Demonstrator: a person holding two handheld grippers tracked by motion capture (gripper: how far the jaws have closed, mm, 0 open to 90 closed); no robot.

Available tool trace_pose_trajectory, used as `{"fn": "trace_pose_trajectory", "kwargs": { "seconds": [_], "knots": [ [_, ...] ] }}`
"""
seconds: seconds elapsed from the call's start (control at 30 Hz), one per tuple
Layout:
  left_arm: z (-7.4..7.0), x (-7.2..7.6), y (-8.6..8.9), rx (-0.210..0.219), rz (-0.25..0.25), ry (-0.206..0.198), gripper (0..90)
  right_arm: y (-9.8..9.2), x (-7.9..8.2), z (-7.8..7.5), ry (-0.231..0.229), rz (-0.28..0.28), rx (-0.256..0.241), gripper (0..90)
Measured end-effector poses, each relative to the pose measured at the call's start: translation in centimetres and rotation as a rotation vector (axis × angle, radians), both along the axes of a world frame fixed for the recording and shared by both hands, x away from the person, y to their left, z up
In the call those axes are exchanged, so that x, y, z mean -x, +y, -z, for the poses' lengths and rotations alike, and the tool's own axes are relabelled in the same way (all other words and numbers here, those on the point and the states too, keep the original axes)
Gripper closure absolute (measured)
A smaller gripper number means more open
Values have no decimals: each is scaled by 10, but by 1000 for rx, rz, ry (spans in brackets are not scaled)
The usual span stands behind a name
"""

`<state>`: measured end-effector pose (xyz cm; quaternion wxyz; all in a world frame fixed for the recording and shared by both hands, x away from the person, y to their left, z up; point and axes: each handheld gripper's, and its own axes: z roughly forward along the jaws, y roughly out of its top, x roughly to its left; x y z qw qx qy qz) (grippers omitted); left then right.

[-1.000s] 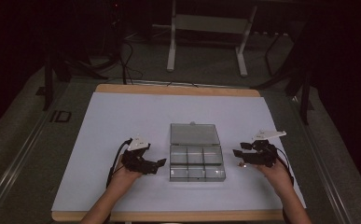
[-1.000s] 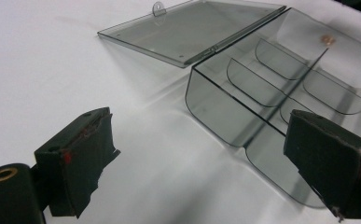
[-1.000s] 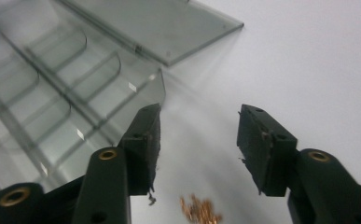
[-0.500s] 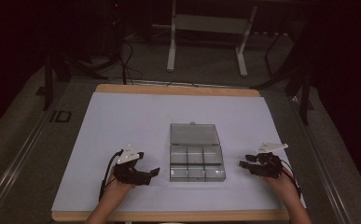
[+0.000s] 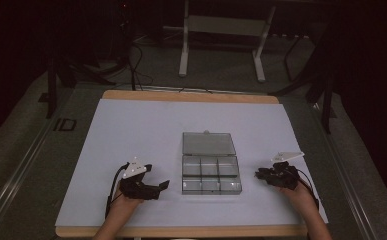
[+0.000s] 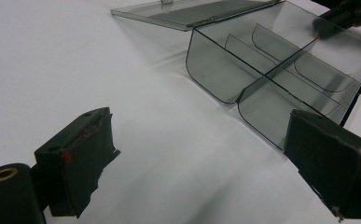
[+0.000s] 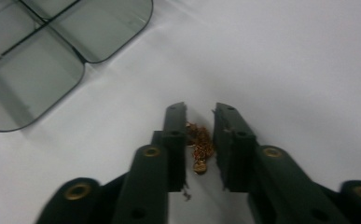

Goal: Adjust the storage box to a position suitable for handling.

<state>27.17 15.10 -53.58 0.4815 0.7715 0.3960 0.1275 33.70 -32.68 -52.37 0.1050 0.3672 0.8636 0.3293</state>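
Left gripper point(image 6: 201, 158) sits low over the white table point(image 5: 131, 130), jaws spread wide with nothing between them; the clear compartment box point(image 6: 281, 79), lid laid flat open, lies just ahead and to its right. Right gripper point(image 7: 200, 140) has jaws drawn close, pinching a small gold chain point(image 7: 200, 144) that bunches between the pads. The box point(image 7: 52, 51) lies ahead to its left, apart from the jaws.

My table point(image 5: 131, 125): white top, wood edge at far and near sides. Clear compartment box point(image 5: 211, 172) lies on it, lid open flat toward far side. Small gold chain point(image 7: 199, 142) lies on white top, right of box, near its front corner.
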Motion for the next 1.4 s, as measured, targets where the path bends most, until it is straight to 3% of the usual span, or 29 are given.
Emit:
{"fn": "trace_pose_trajectory", "kwargs": {
  "seconds": [0.03, 0.27, 0.53, 0.8, 0.97, 1.4],
  "knots": [
    [1, 0, 0, -2, 0, 1, 93, 0, 0, 0, 9, -12, -10, 810],
    [1, 0, 0, -5, -6, -5, 93, 1, 1, 0, 14, -20, -15, 864],
    [1, -1, 1, 6, -13, -8, 93, 0, 2, -7, 13, -37, -3, 864],
    [0, 1, 1, 8, -20, -38, 93, -5, 4, -22, -8, -48, -29, 864],
    [1, 0, 2, 4, -17, -30, 93, -6, 4, -33, -27, -67, -50, 864],
    [-1, 2, 3, -3, -36, -55, 93, 1, 7, -53, -59, -127, -81, 864]
  ]
}}
